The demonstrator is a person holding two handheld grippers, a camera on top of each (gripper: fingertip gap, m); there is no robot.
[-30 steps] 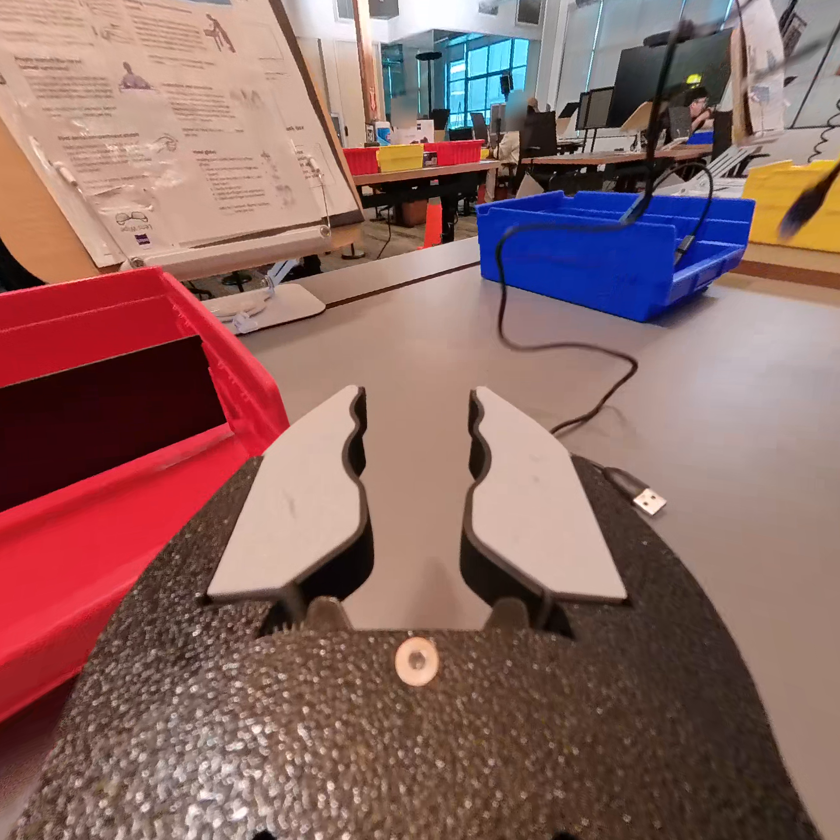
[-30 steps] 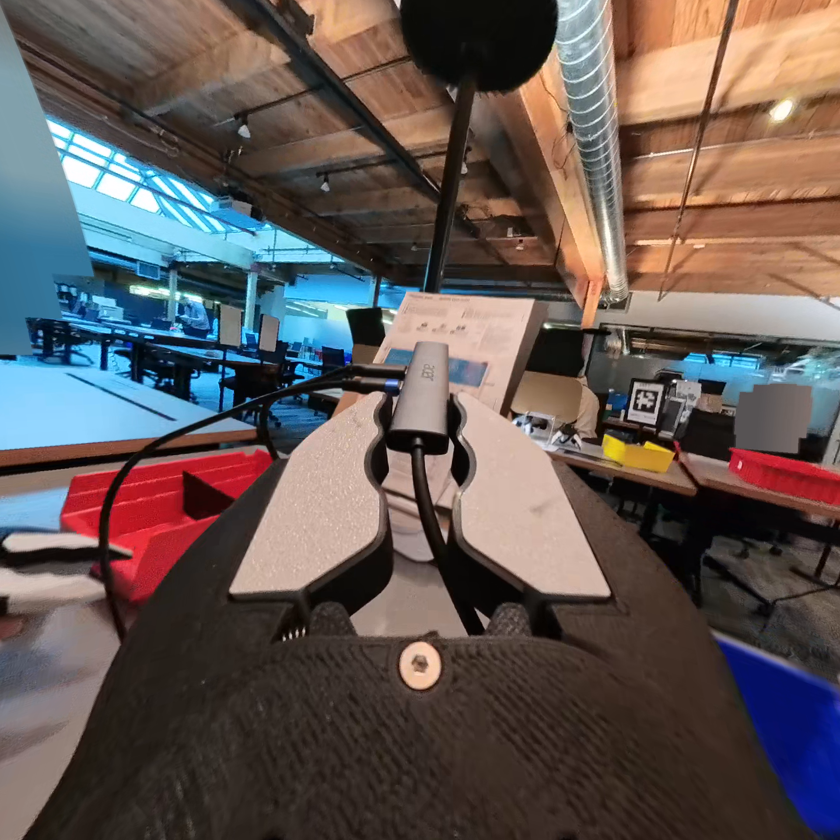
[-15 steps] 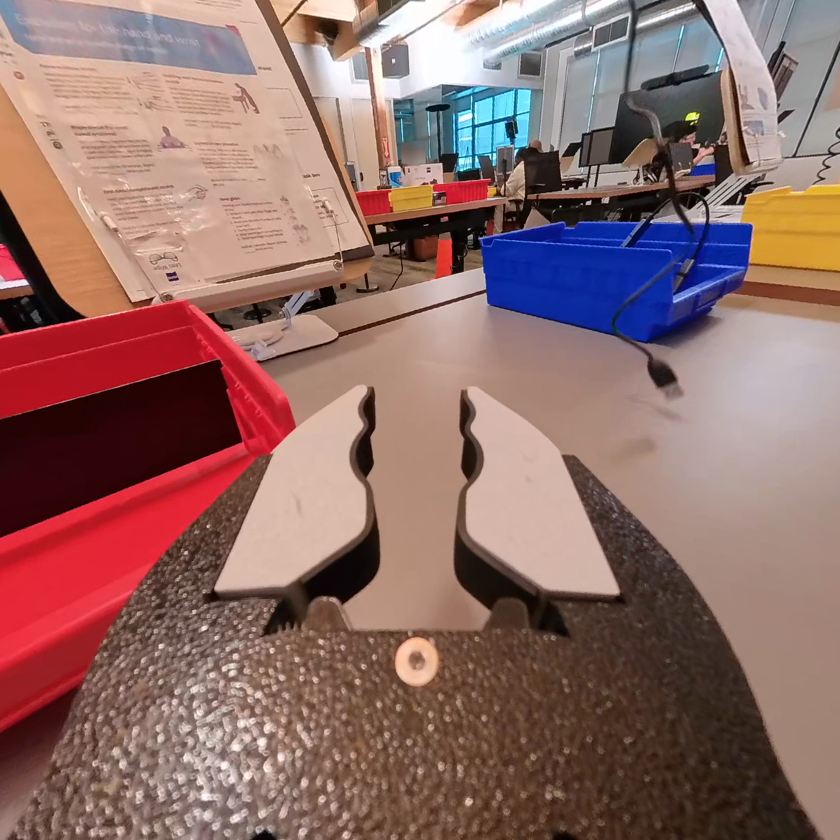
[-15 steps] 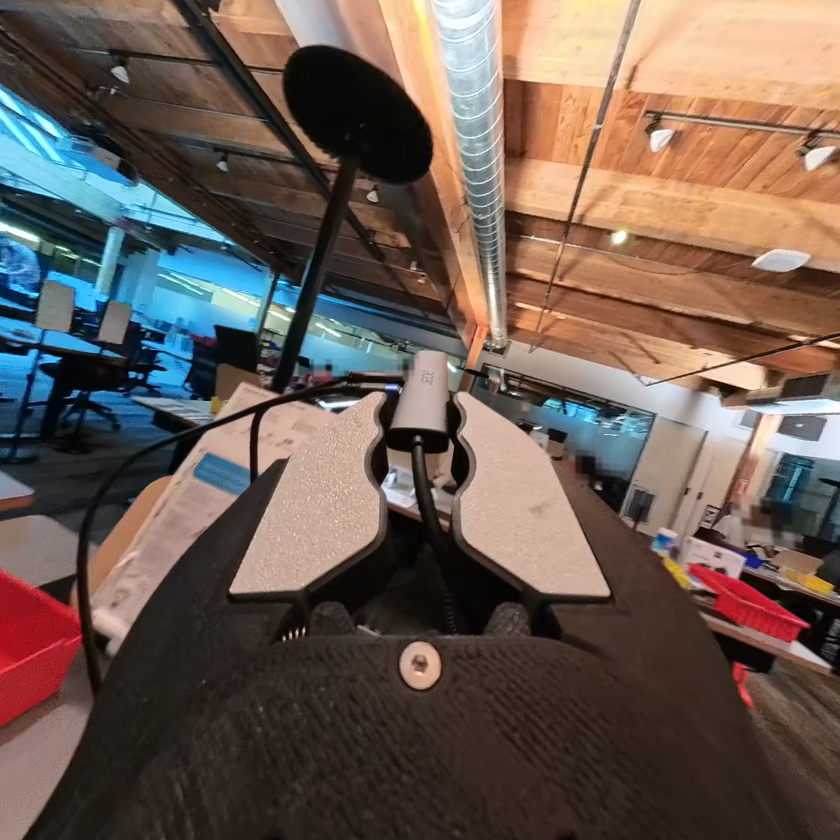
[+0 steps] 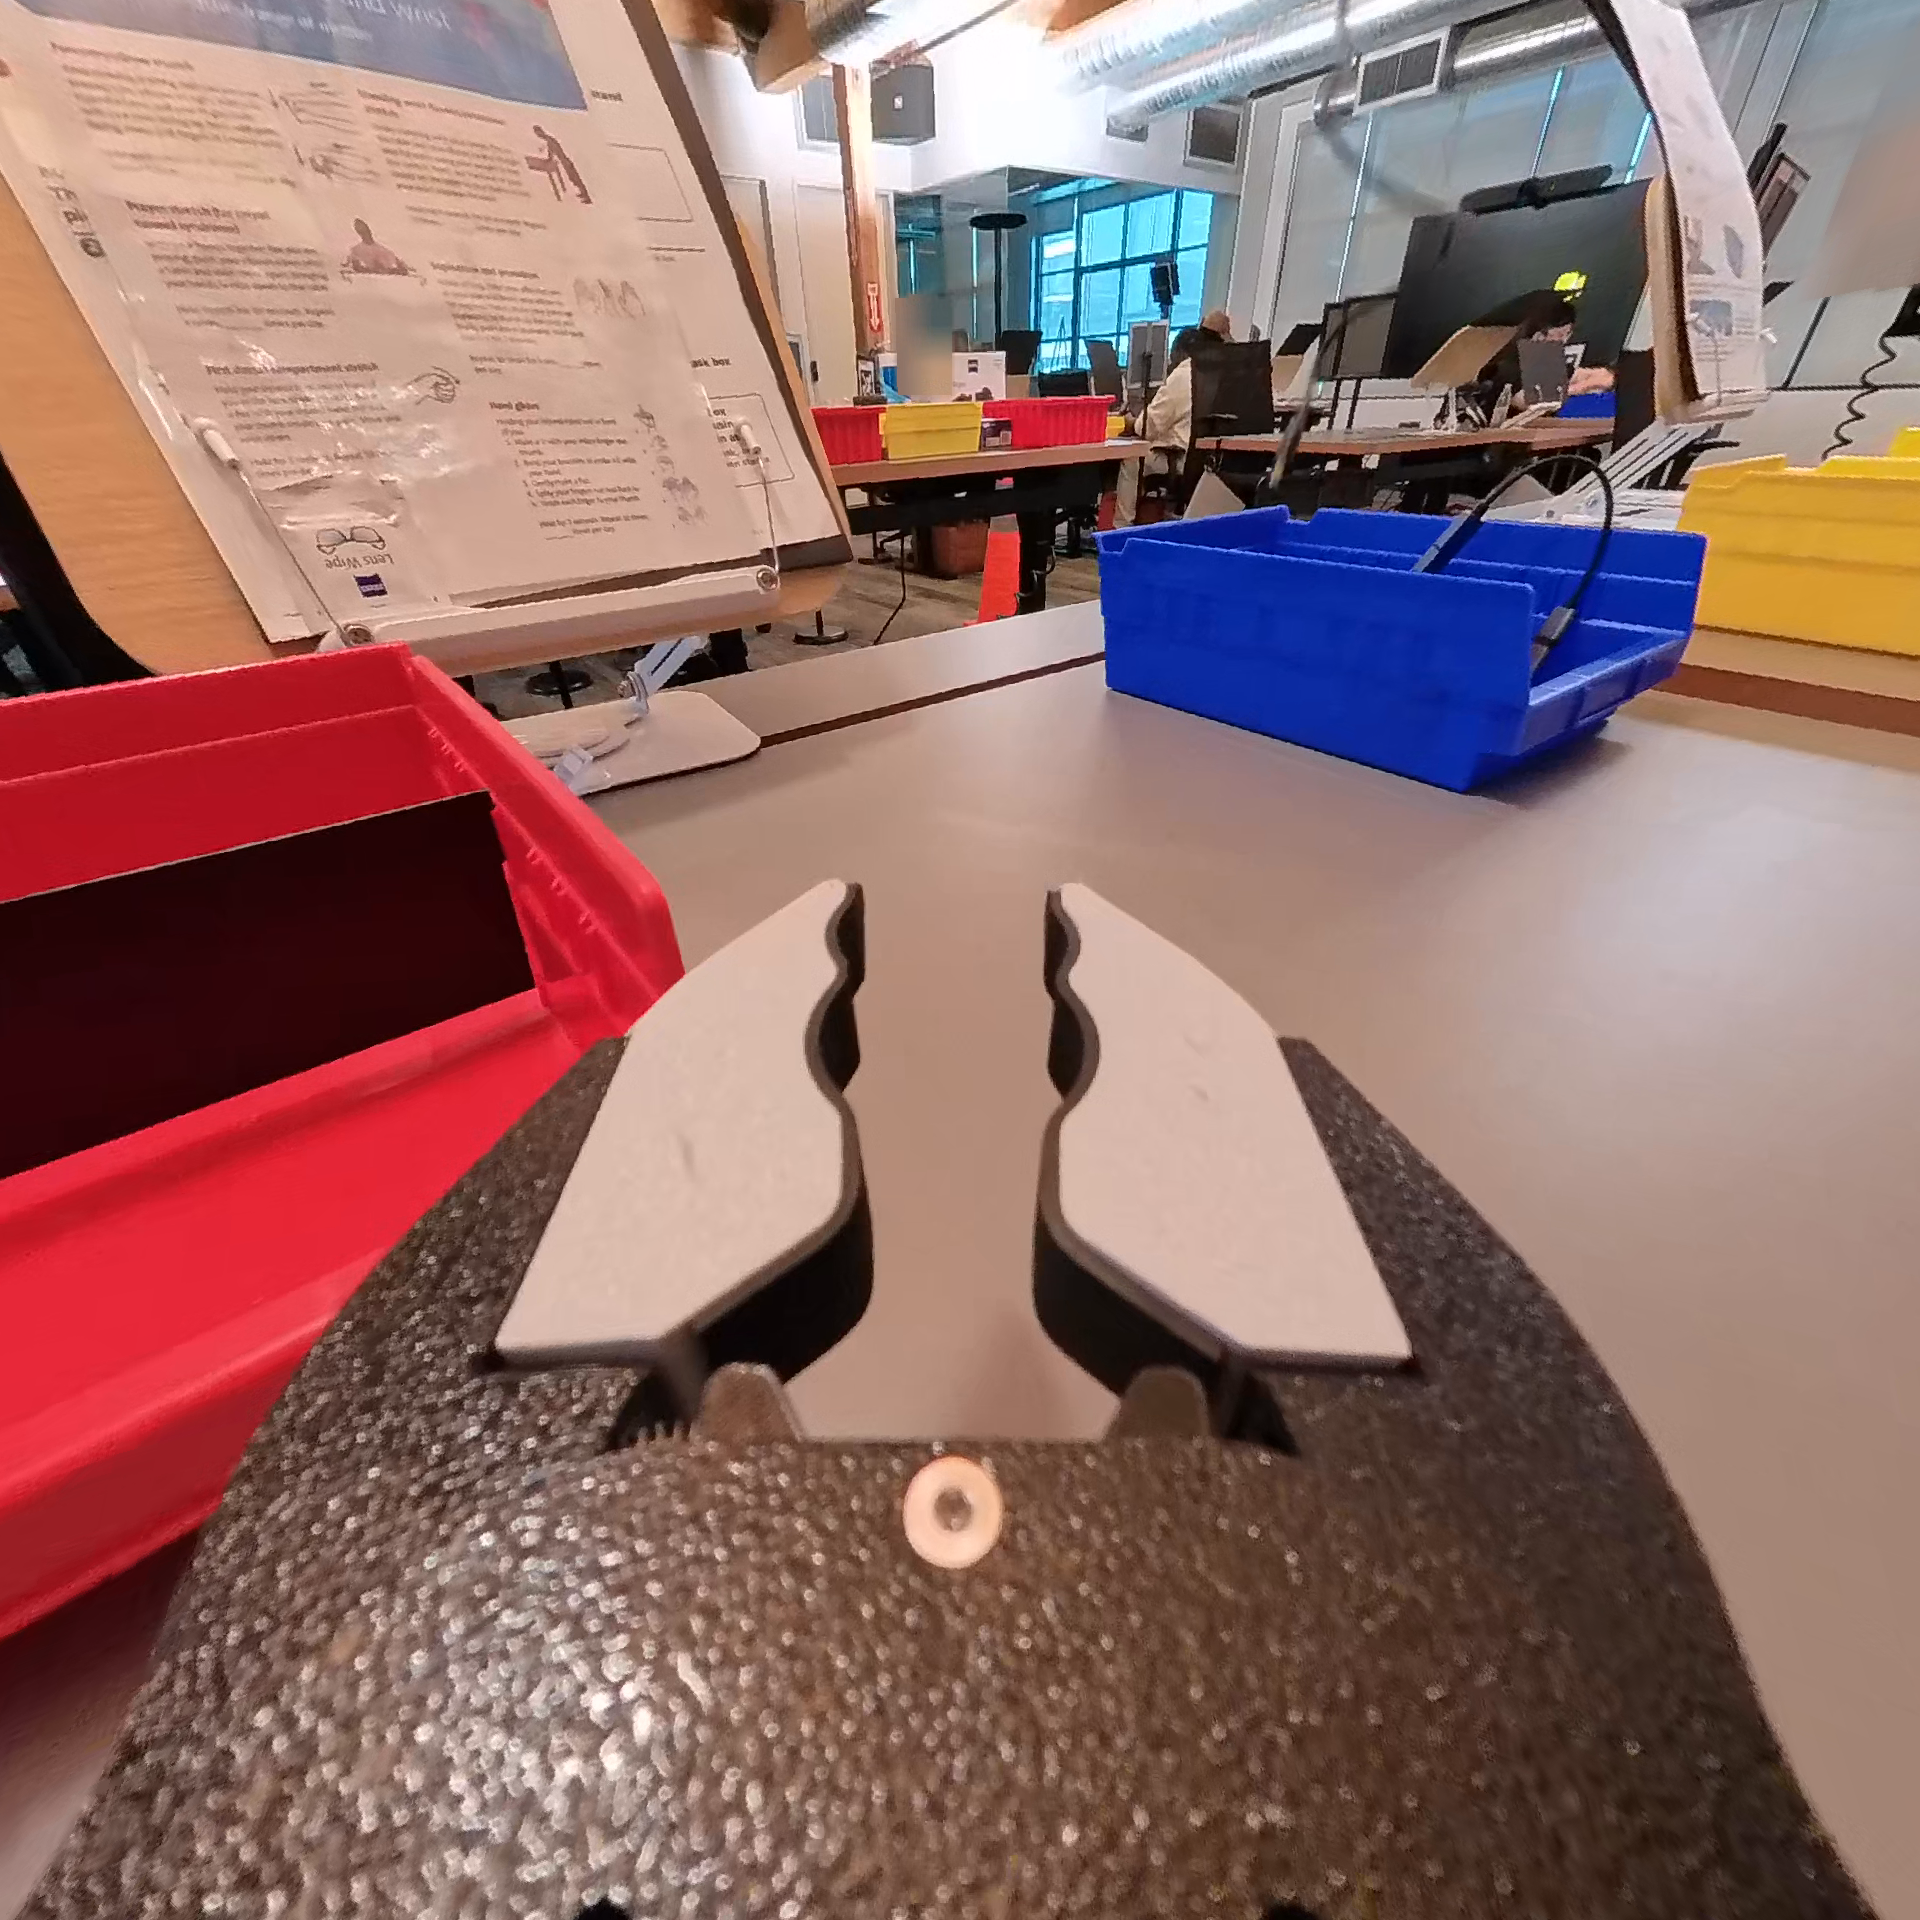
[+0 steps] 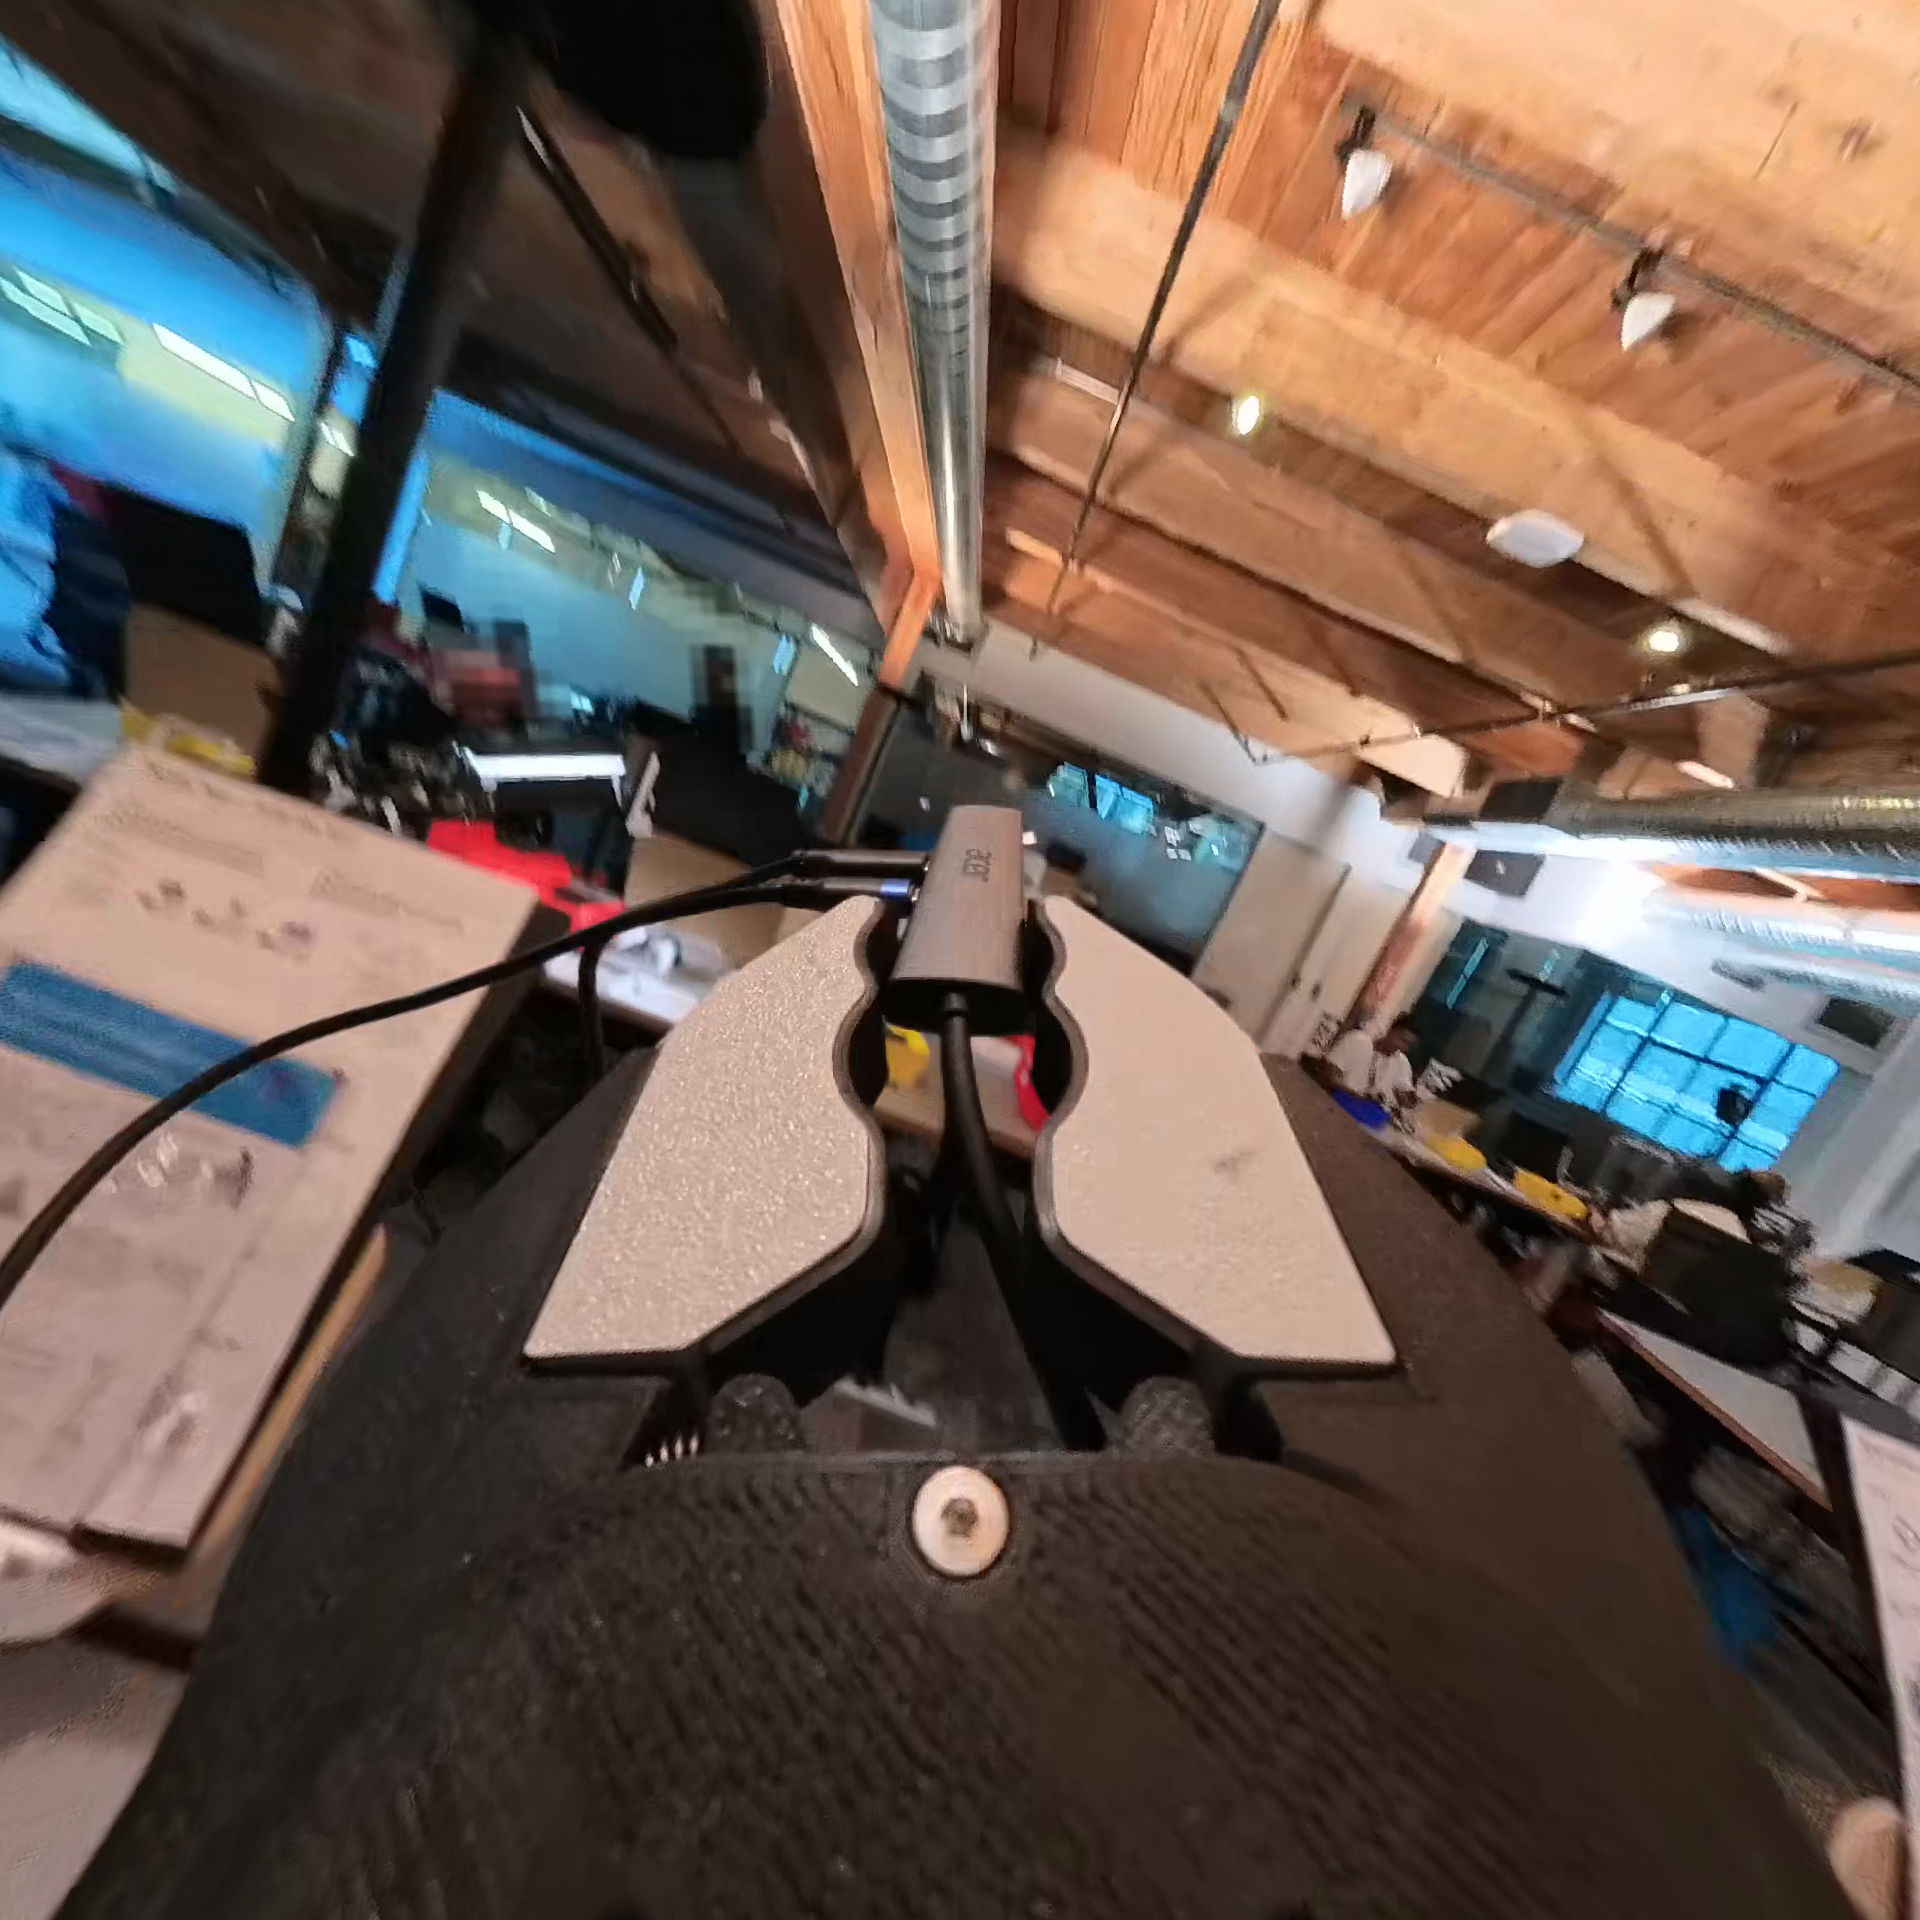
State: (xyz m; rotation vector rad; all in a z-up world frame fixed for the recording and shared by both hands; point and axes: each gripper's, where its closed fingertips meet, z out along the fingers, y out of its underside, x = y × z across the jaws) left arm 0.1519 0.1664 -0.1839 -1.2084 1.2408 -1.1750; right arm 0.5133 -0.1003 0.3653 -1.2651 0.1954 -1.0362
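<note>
1. Two grippers share one build: a black pebbled plastic body and flat, matte grey fingers with wavy inner edges
2. The left gripper (image 5: 951,914) stands parted with nothing between its fingers, low over the smooth grey table (image 5: 1455,987)
3. Just to its left sits a glossy red plastic bin (image 5: 312,1039) with a dark divider; a blue plastic bin (image 5: 1351,644) lies far right, a thin black cable (image 5: 1558,520) arching out of it
4. A slanted wooden board with a printed sheet (image 5: 416,312) stands at far left
5. The right gripper (image 6: 956,914) is raised and tilted up toward the timber ceiling (image 6: 1351,364), clenched on a slim, dark grey metal hub (image 6: 961,925) at the fingertips
6. The hub's own black cord (image 6: 982,1153) runs back between the fingers; two thin black leads (image 6: 727,894) are plugged into its left side and trail off left
</note>
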